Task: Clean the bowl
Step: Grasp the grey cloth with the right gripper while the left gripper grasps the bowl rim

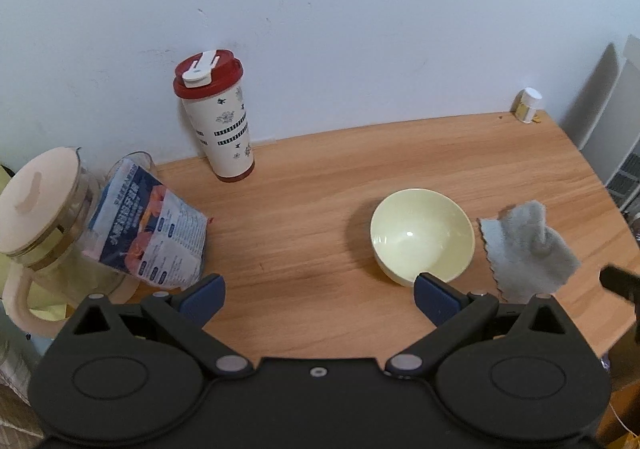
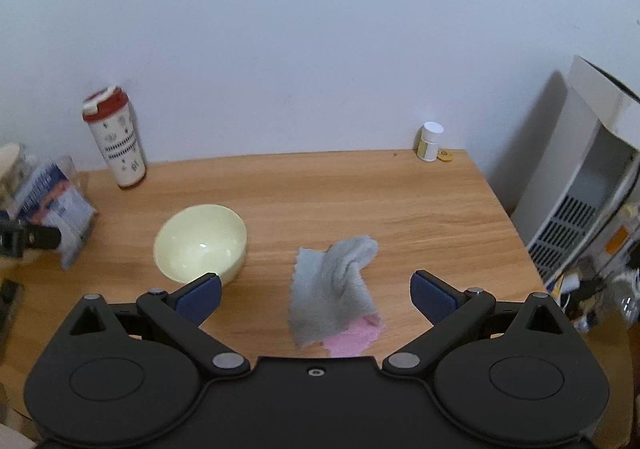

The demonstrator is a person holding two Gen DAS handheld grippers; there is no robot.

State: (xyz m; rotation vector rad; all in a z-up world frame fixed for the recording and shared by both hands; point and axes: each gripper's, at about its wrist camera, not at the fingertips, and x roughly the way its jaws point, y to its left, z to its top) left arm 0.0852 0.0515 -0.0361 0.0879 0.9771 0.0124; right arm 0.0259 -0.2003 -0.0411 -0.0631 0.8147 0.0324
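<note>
White wall behind; wooden desk (image 2: 360, 193) carries everything. Bowl (image 2: 200, 243) sits upright on the desk, pale yellow, nothing visible inside. Cloth (image 2: 334, 289) lies crumpled just right of it, not touching (grey, a pink layer showing at its near edge). Left gripper (image 1: 318, 299) above the near desk edge, jaws spread, holding nothing. Right gripper (image 2: 316, 295) over the cloth, jaws spread too. Tumbler (image 1: 214, 115) stands at the wall; bottle (image 2: 430, 141) in the far corner.

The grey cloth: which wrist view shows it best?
The right wrist view: the grey cloth lies whole and centred between the open fingers, pink patch visible. The left wrist view shows it at the right edge, partly cut off by the gripper.
</note>
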